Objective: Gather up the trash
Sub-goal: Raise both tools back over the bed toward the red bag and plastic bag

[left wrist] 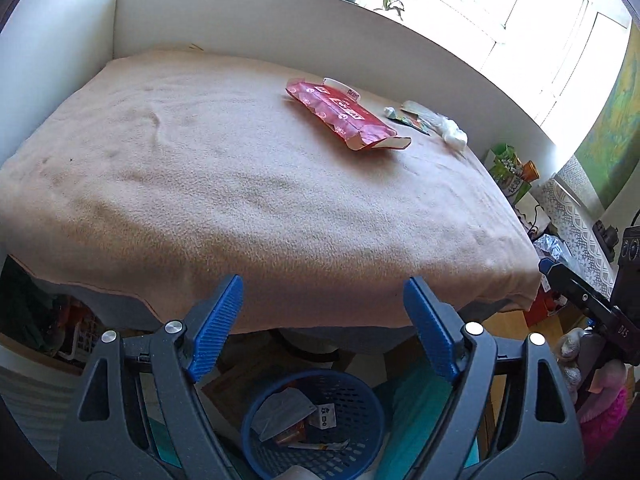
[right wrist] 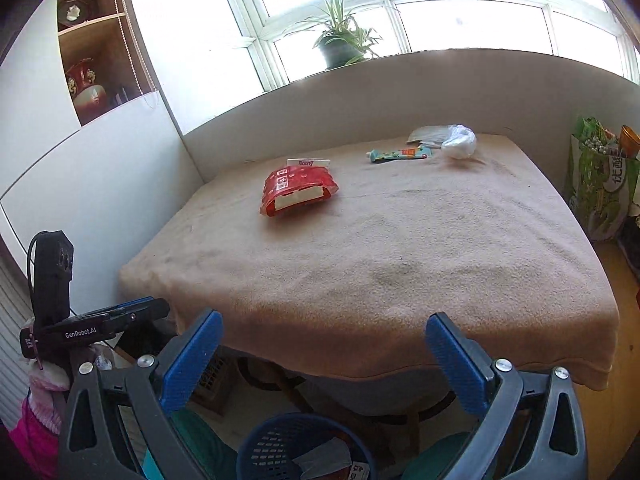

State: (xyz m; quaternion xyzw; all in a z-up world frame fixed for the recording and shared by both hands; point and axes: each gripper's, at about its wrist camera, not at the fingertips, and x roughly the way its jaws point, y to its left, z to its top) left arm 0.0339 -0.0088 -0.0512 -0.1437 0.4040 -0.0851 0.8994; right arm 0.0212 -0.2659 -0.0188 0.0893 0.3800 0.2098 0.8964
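Blue perforated plastic basket [left wrist: 316, 424], bottom centre: holds several scraps | red flattened carton [left wrist: 344, 114], toothpaste tube [right wrist: 400, 155], white wad [right wrist: 460, 142], upper frame: uncollected | left gripper [left wrist: 322, 320], right gripper [right wrist: 324, 354]: wide open, empty.

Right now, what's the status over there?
Left gripper and right gripper open, empty. Red carton, tube, plastic bag still on blanket. Basket below, path clear.

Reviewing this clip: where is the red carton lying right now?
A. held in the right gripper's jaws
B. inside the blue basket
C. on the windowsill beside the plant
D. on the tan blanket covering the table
D. The red carton lies flat on the tan blanket, well away from the blue basket below the table edge, and both grippers' jaws stand open and empty.
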